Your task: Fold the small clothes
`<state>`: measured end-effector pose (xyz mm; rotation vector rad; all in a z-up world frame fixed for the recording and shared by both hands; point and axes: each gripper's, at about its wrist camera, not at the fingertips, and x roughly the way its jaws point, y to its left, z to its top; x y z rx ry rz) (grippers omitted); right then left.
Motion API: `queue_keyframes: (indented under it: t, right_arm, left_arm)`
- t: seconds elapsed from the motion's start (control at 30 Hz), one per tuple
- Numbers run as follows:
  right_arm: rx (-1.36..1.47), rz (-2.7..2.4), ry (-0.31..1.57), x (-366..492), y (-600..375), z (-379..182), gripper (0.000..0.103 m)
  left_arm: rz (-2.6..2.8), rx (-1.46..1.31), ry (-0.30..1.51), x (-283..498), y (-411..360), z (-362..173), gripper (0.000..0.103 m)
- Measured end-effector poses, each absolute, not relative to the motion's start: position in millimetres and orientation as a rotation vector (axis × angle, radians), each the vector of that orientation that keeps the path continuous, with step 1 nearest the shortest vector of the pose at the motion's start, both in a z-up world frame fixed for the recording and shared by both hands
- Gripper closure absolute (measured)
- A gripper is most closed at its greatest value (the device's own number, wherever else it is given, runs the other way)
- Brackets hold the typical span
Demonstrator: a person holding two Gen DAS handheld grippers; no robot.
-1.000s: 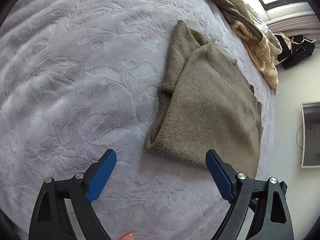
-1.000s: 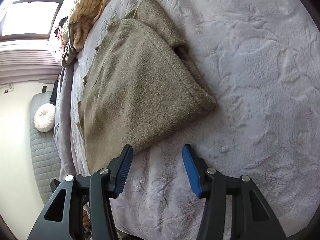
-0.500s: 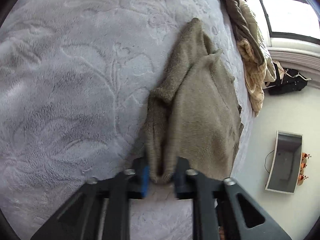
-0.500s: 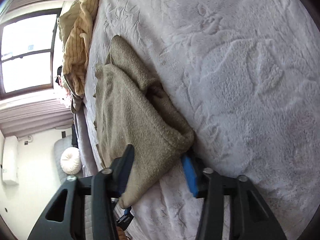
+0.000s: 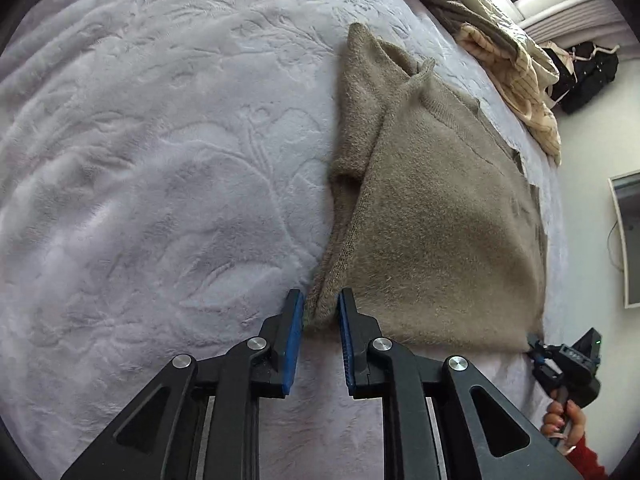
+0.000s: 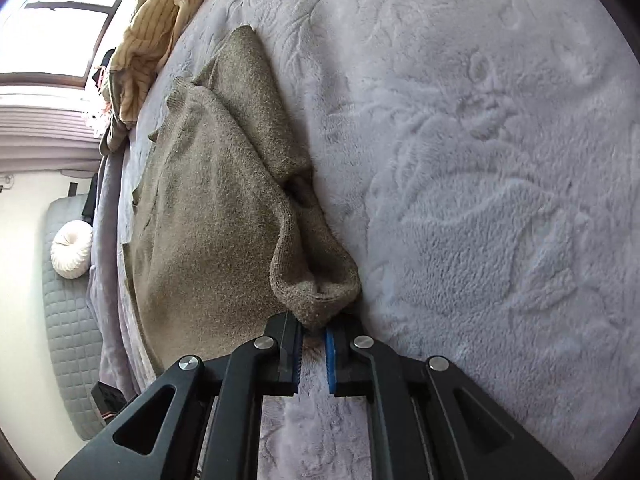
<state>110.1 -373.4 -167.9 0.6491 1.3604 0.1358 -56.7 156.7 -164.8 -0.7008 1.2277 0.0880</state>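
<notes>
olive knit sweater (image 5: 432,216) lies part-folded on the bed (image 5: 160,160), along its right-hand edge as my left camera sees it, a sleeve tucked beside the body. soft, thick, limp knit; i judge it light but prone to sag and slide between layers, so corners are the places to hold. my left claw (image 5: 320,312) pinches the near hem corner, fabric bunched between the blue pads. my right claw (image 6: 312,330) pinches the other near corner, a fat wad of folded knit; both sets of jaws have just eased a little wider, cloth between them. striped cloth (image 6: 148,36) heaped near the far corner.
</notes>
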Motion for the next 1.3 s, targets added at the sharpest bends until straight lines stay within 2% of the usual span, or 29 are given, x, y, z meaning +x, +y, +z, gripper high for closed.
queue_keyframes:
  t: [0.07, 0.17, 0.2, 0.23, 0.27, 0.4, 0.43, 0.47, 0.5, 0.53, 0.7, 0.73, 0.77, 1.0, 1.1, 1.3]
  right_arm:
    - [0.563, 0.161, 1.382, 104.6, -356.8, -152.5, 0.079]
    - [0.597, 0.341, 1.440, 94.5, -312.7, -143.4, 0.078]
    - [0.623, 0.407, 1.464, 92.2, -293.4, -144.9, 0.073]
    - [0.645, 0.467, 1.491, 90.5, -268.2, -148.3, 0.060]
    - [0.672, 0.533, 1.522, 89.8, -239.7, -156.1, 0.051]
    - [0.802, 0.677, 1.609, 91.5, -146.4, -200.4, 0.051]
    - [0.834, 0.696, 1.617, 94.2, -125.3, -211.4, 0.051]
    - [0.851, 0.700, 1.619, 96.1, -109.2, -220.4, 0.051]
    - [0.872, 0.689, 1.623, 99.5, -95.2, -229.3, 0.051]
    - [0.907, 0.672, 1.627, 102.1, -85.0, -237.0, 0.051]
    - [0.959, 0.661, 1.649, 106.7, -60.2, -251.9, 0.052]
    - [0.929, 0.663, 1.655, 107.4, -56.2, -250.1, 0.067]
    - [0.891, 0.668, 1.663, 107.9, -51.0, -247.7, 0.096]
    - [0.548, 0.643, 1.674, 97.9, -31.2, -245.2, 0.096]
    - [0.368, 0.711, 1.720, 91.8, -14.8, -224.1, 0.093]
    - [0.166, 0.732, 1.470, 122.0, -16.5, -155.8, 0.093]
  left_arm:
    - [0.096, -0.654, 1.234, -60.5, 158.4, -158.6, 0.084]
    - [0.180, -0.556, 1.257, -64.4, 162.8, -153.0, 0.084]
    - [0.196, -0.544, 1.256, -65.5, 163.9, -153.1, 0.084]
    - [0.205, -0.544, 1.253, -66.9, 166.5, -153.2, 0.084]
    - [0.215, -0.549, 1.252, -68.7, 169.9, -153.8, 0.084]
    - [0.248, -0.539, 1.262, -69.9, 174.7, -155.4, 0.084]
    - [0.258, -0.535, 1.256, -70.9, 175.6, -154.2, 0.081]
    - [0.265, -0.533, 1.248, -73.2, 177.4, -152.6, 0.050]
    - [0.279, -0.524, 1.236, -77.1, 179.4, -149.7, 0.004]
    - [0.310, -0.504, 1.210, -79.7, 180.3, -145.0, 0.001]
    - [0.341, -0.478, 1.189, -83.7, 189.4, -138.8, 0.001]
    - [0.345, -0.489, 1.194, -84.7, 193.1, -139.1, 0.001]
    - [0.351, -0.504, 1.198, -84.6, 196.2, -139.3, 0.001]
    - [0.342, -0.532, 1.231, -74.7, 200.1, -150.5, 0.001]
    - [0.340, -0.558, 1.209, -73.8, 201.9, -148.5, 0.001]
    - [0.349, -0.558, 1.170, -69.2, 206.0, -140.3, 0.001]
